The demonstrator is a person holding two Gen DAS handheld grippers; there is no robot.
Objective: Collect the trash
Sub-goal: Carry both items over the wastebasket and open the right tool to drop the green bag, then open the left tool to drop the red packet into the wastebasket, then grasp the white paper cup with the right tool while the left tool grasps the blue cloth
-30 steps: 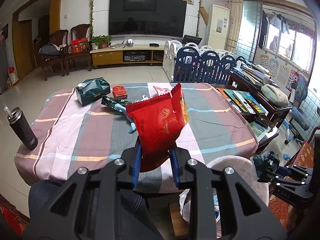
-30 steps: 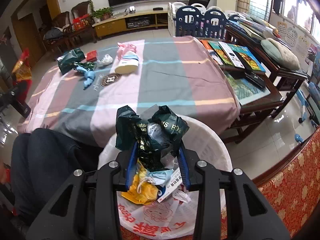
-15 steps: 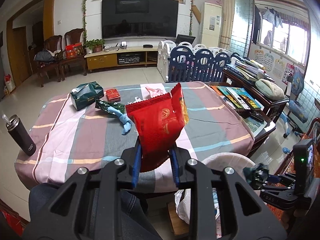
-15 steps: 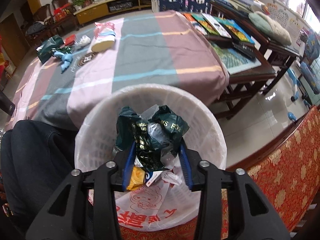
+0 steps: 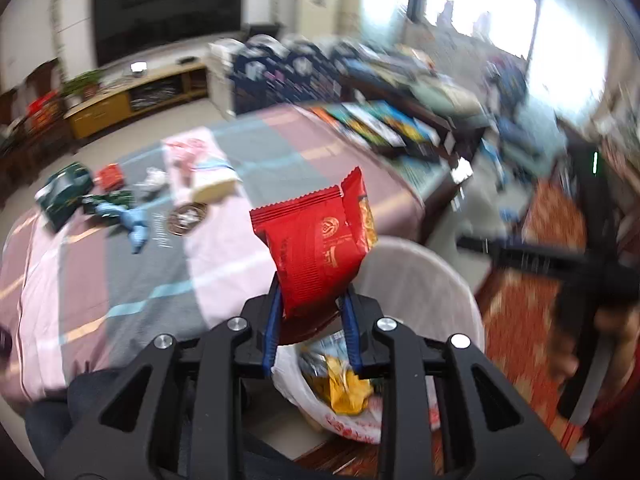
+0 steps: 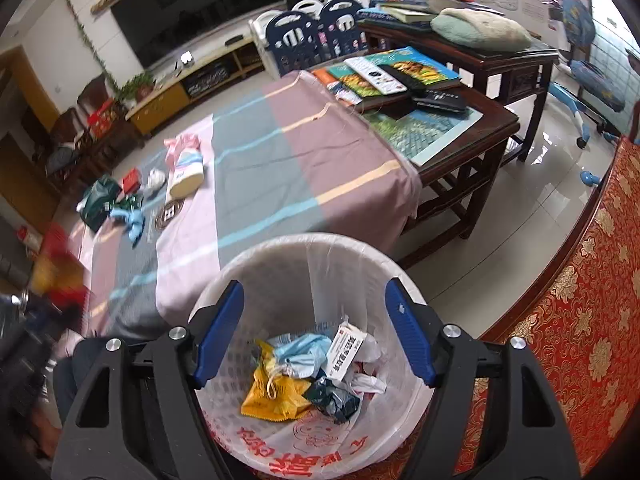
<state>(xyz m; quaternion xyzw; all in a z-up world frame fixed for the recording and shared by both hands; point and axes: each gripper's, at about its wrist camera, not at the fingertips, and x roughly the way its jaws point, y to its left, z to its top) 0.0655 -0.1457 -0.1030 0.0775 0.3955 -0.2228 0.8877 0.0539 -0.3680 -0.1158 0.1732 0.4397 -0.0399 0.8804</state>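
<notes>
My left gripper (image 5: 311, 304) is shut on a red snack packet (image 5: 318, 248), held up just before the rim of the white lined waste basket (image 5: 432, 276). In the right wrist view, my right gripper (image 6: 314, 328) hangs over the basket (image 6: 304, 248), its jaws opening with nothing between them. The dark green wrapper (image 6: 334, 398) lies in the basket beside a yellow packet (image 6: 272, 394), a blue face mask (image 6: 298, 354) and a white box (image 6: 344, 350). More trash (image 6: 120, 204) lies on the striped tablecloth's far left part.
A white bottle (image 6: 186, 170) and a round coaster (image 6: 168, 212) sit on the tablecloth (image 6: 280, 168). A dark wooden side table (image 6: 460, 120) with books and remotes stands right of it. A red patterned seat (image 6: 580, 320) borders the basket. A person's dark trouser leg (image 5: 92, 400) is at lower left.
My right jaws opened and the dark green wrapper dropped into the basket. My left gripper swung right with the red packet, up to the basket's rim.
</notes>
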